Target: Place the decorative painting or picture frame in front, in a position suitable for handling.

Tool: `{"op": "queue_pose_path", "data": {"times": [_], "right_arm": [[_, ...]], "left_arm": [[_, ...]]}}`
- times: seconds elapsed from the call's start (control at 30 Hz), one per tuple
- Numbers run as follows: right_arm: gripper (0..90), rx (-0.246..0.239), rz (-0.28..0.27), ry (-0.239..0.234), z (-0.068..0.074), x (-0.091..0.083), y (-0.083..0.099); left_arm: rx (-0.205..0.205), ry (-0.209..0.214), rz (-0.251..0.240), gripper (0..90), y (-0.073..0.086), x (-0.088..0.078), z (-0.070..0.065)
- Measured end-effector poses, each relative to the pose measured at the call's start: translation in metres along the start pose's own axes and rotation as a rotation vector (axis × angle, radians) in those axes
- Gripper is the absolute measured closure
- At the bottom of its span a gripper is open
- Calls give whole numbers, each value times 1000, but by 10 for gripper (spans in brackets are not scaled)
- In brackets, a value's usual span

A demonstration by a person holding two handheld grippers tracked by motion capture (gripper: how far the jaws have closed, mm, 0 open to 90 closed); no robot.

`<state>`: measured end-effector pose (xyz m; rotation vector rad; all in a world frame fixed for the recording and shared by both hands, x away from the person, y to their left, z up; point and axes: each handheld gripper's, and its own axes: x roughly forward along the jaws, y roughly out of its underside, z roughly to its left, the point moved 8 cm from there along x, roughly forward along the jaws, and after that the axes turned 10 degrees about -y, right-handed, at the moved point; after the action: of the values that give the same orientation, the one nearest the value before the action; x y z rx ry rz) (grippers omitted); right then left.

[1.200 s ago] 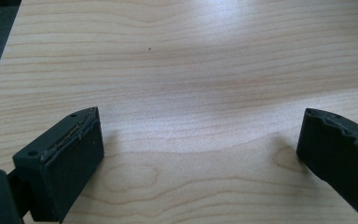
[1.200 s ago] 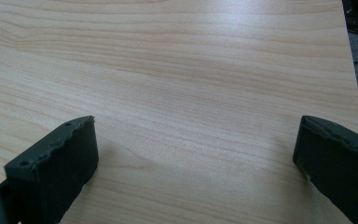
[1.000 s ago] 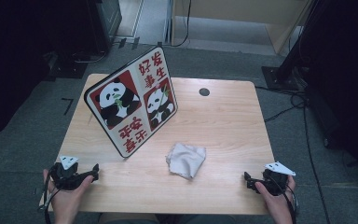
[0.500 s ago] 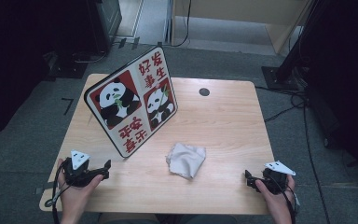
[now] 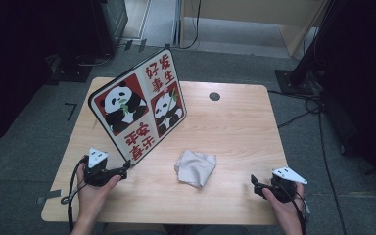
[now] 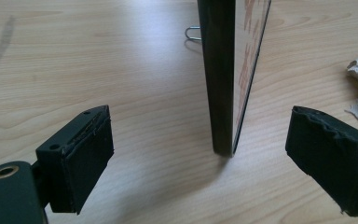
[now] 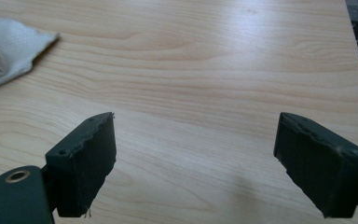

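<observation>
Left claw has crept up to panda board edge at frame lower left, jaws just narrowing, nothing gripped; grasp likely next. Right claw open, idle.

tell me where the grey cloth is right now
In the high view the grey cloth lies crumpled on the table, near its front middle, just right of the panda sign and between the two hands.
</observation>
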<state>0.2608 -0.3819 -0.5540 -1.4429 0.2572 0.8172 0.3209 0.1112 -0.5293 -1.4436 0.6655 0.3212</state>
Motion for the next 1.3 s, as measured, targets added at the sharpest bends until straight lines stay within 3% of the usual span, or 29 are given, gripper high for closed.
{"op": "queue_pose_path", "data": {"times": [0.07,0.2,0.5,0.63,0.77,0.83,0.97,1.1,1.3], "right_arm": [[123,-1,-9,-5,5,0,-3],[119,-2,-20,-20,15,1,-10],[137,-70,-35,-59,48,7,-29],[213,-85,-46,-91,65,11,-36],[292,-111,-58,-122,81,17,-42],[345,-119,-55,-172,95,23,-47],[365,-133,-53,-202,107,29,-51],[352,-165,-43,-238,122,39,-53],[326,-184,-1,-273,138,57,-54]], "left_arm": [[-7,0,0,135,-1,5,-1],[-6,21,12,155,0,15,-5],[17,23,36,275,9,29,-3],[21,44,46,329,13,33,-3],[32,62,25,411,13,33,-6],[33,71,28,445,14,33,-7],[55,76,21,485,15,34,-10],[69,74,17,516,16,34,-13],[53,120,10,571,16,34,-15]]}}
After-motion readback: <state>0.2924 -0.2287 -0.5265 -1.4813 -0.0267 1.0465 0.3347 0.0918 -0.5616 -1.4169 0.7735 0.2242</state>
